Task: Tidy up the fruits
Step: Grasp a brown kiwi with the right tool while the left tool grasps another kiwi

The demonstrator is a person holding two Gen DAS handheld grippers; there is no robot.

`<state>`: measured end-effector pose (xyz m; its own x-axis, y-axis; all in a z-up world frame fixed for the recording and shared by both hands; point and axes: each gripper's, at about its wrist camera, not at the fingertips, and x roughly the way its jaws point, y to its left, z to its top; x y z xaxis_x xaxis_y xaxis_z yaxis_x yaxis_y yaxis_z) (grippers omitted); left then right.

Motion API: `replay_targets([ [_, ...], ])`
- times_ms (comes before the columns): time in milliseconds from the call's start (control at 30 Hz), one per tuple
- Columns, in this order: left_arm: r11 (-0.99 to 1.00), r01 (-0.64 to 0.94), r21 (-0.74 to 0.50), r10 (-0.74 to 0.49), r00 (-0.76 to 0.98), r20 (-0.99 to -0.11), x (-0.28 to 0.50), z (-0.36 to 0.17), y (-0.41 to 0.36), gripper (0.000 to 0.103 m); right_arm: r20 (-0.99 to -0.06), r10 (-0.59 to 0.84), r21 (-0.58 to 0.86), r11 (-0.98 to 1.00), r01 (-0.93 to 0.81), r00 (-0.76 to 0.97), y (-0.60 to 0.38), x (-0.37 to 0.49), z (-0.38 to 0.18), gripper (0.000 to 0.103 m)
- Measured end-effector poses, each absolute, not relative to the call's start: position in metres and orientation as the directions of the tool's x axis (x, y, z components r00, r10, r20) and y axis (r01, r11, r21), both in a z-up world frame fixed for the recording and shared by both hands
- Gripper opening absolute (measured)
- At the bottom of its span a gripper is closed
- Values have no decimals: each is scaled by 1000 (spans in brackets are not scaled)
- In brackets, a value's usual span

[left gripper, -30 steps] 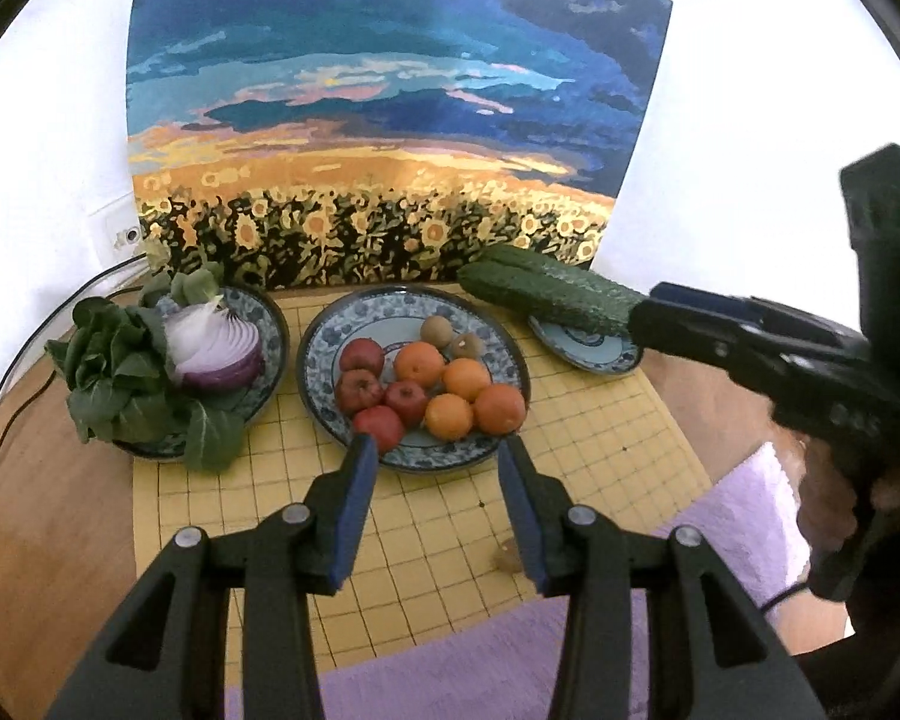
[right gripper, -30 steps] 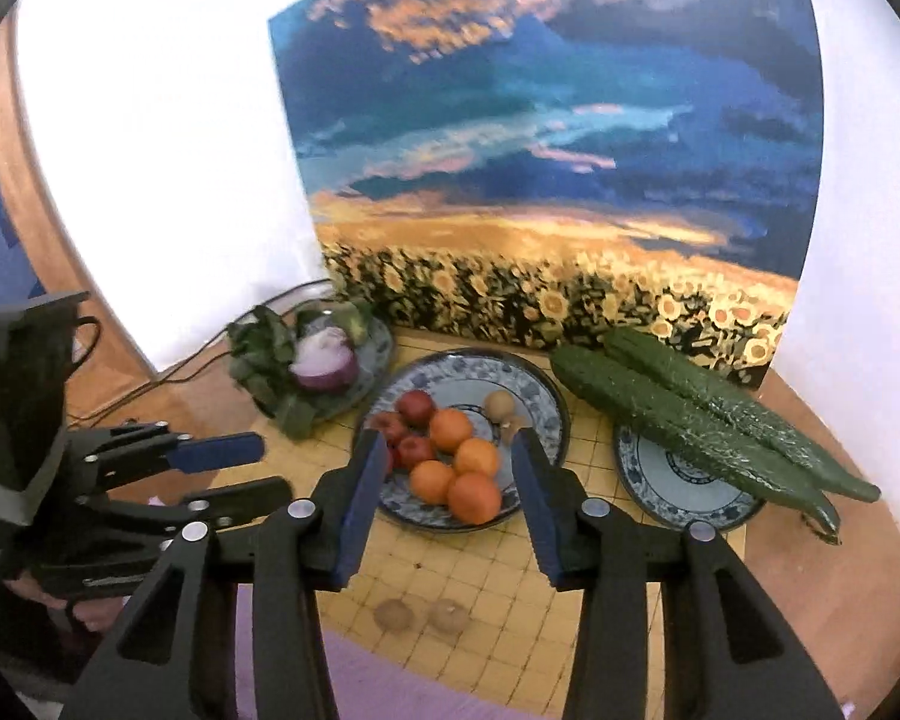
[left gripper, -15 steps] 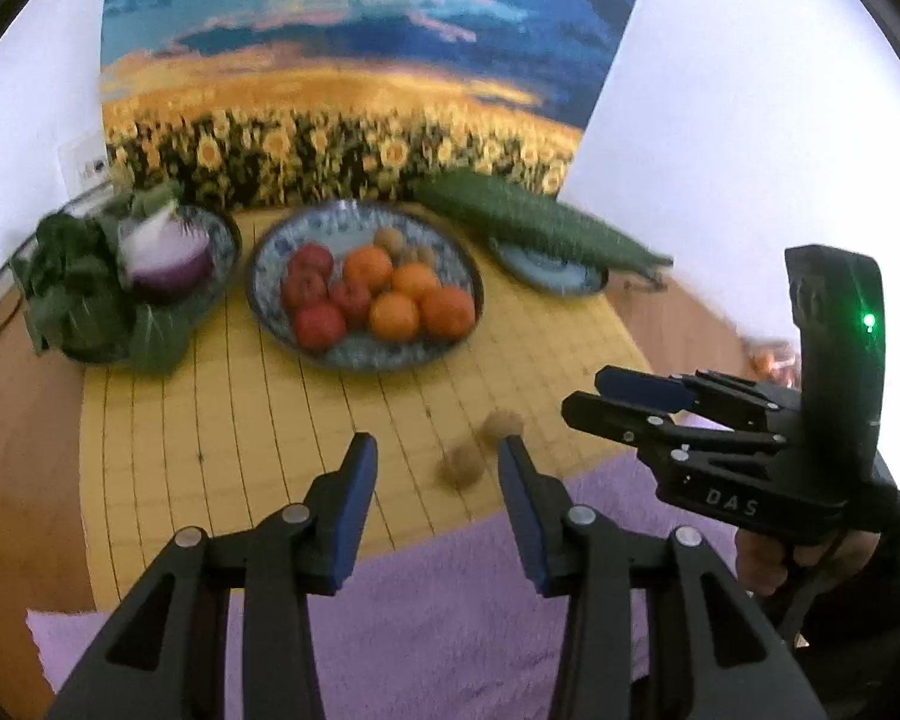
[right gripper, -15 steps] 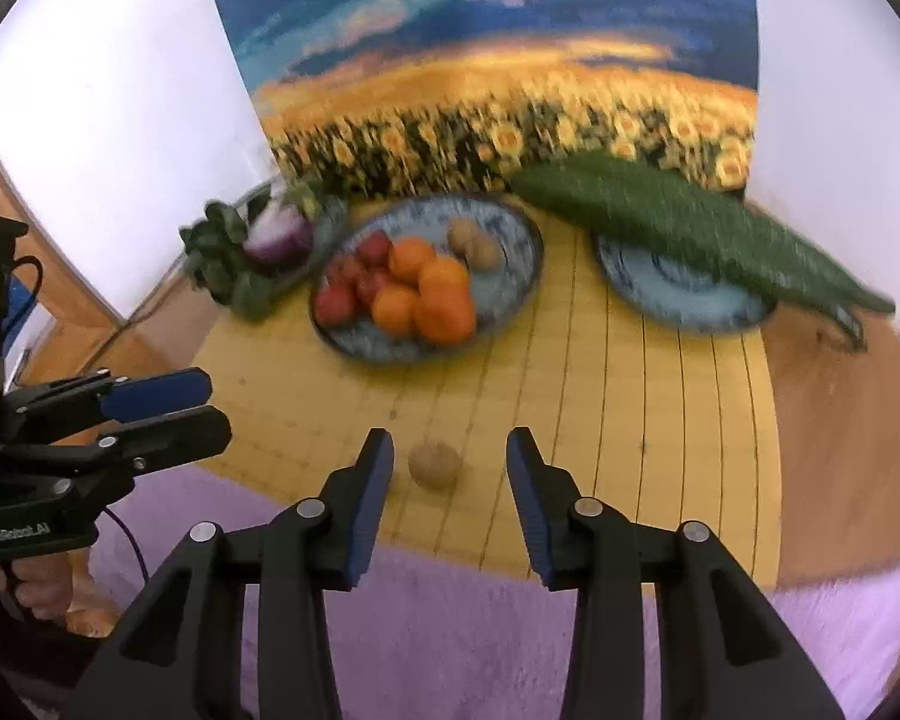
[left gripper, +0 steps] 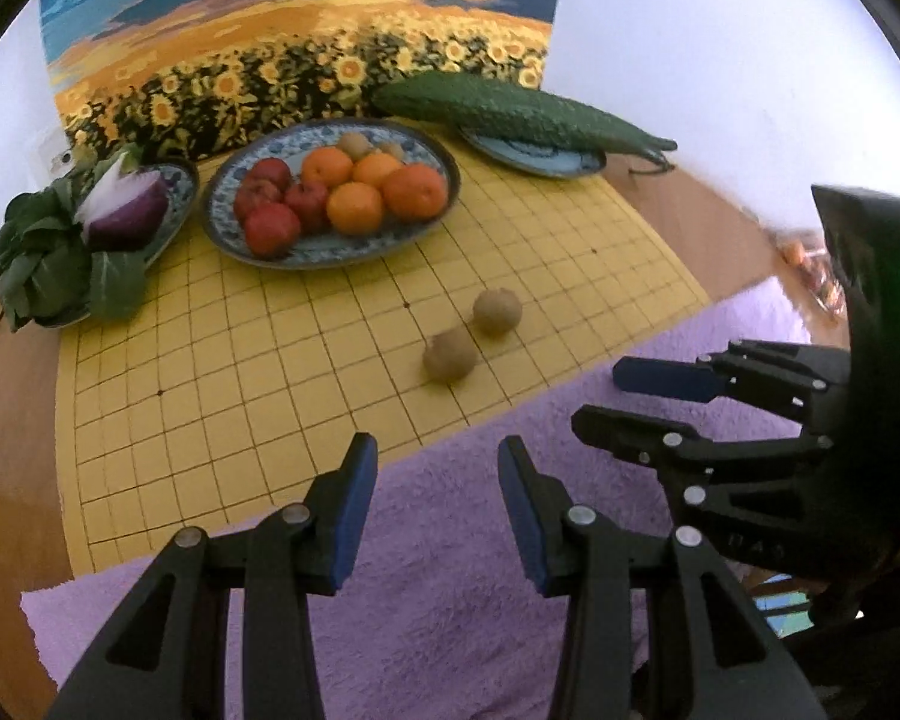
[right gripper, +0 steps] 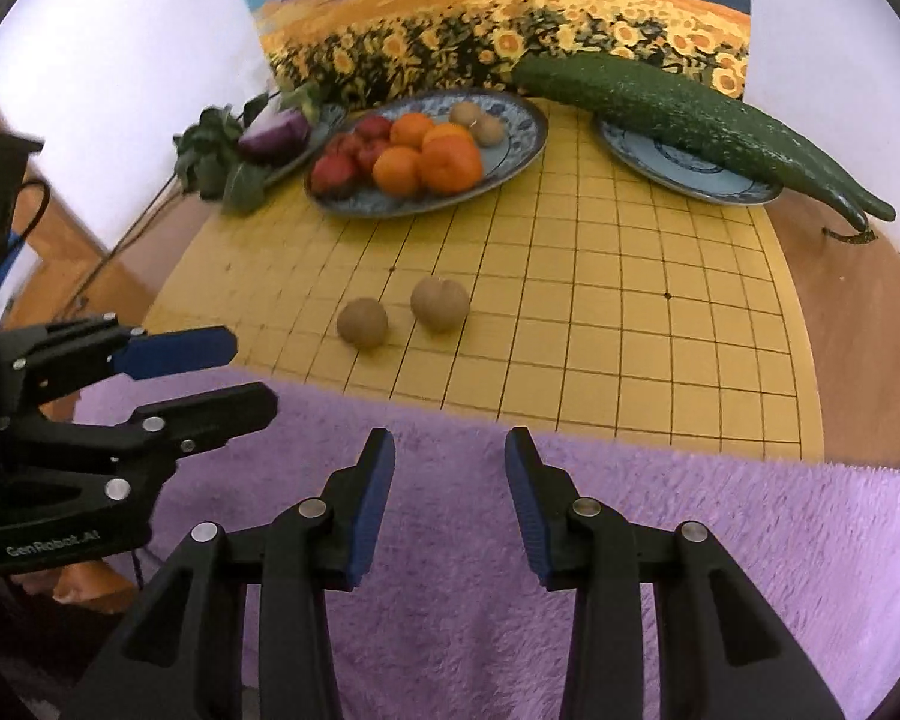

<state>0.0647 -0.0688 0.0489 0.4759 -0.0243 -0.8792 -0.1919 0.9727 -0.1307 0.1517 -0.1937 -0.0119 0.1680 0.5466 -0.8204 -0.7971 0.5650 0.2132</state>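
Two brown kiwis lie loose on the yellow grid mat (left gripper: 240,372): one (left gripper: 449,355) nearer me, one (left gripper: 497,311) just behind it. They also show in the right wrist view (right gripper: 362,322) (right gripper: 440,303). A blue patterned fruit plate (left gripper: 330,249) (right gripper: 519,141) holds red apples, oranges and two kiwis. My left gripper (left gripper: 437,462) is open and empty above the purple towel (left gripper: 438,600), short of the kiwis. My right gripper (right gripper: 448,450) is open and empty over the towel too.
A plate with a halved red onion (left gripper: 127,207) and leafy greens (left gripper: 42,264) stands at the left. Two cucumbers (right gripper: 690,114) lie across a small blue plate (right gripper: 684,171) at the right. A sunflower painting (left gripper: 306,60) leans on the white wall behind.
Both grippers have pulled back and tilted down from the plates; the towel and the two loose kiwis now fill the foreground. Both stay open.
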Motion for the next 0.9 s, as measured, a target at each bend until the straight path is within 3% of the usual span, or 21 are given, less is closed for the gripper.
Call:
replay_targets([
  [100, 967, -185, -178, -64, 496, -866, 67, 49, -64, 44, -815, 553, 210, 564, -799, 176, -193, 152, -10, 40],
  [200, 943, -207, -263, -104, 566, -818, 66, 46, -49, 54, -809, 560, 216, 568, -794, 181, -192, 156, -7, 40],
  [367, 905, -249, -344, -155, 559, -814, 80, 25, -35, 53, -807, 560, 218, 578, -787, 188, -193, 162, -6, 40],
  [433, 914, -237, -329, -152, 551, -820, 87, 22, -36, 33, -805, 562, 223, 581, -783, 188, -193, 165, -6, 40],
  [500, 926, -216, -308, -145, 549, -823, 94, 21, -38, 25, -803, 570, 245, 585, -773, 177, -192, 172, -5, 40],
  [667, 942, -165, -292, -159, 548, -821, 105, 19, -40, 24, -804, 575, 282, 595, -752, 154, -178, 190, -1, 40],
  [733, 947, -150, -285, -159, 551, -819, 105, 18, -41, 14, -795, 591, 298, 580, -758, 140, -169, 195, 1, 40],
  [900, 953, -122, -277, -163, 564, -810, 106, 16, -42, 13, -796, 584, 250, 560, -790, 162, -144, 197, -2, 40],
])
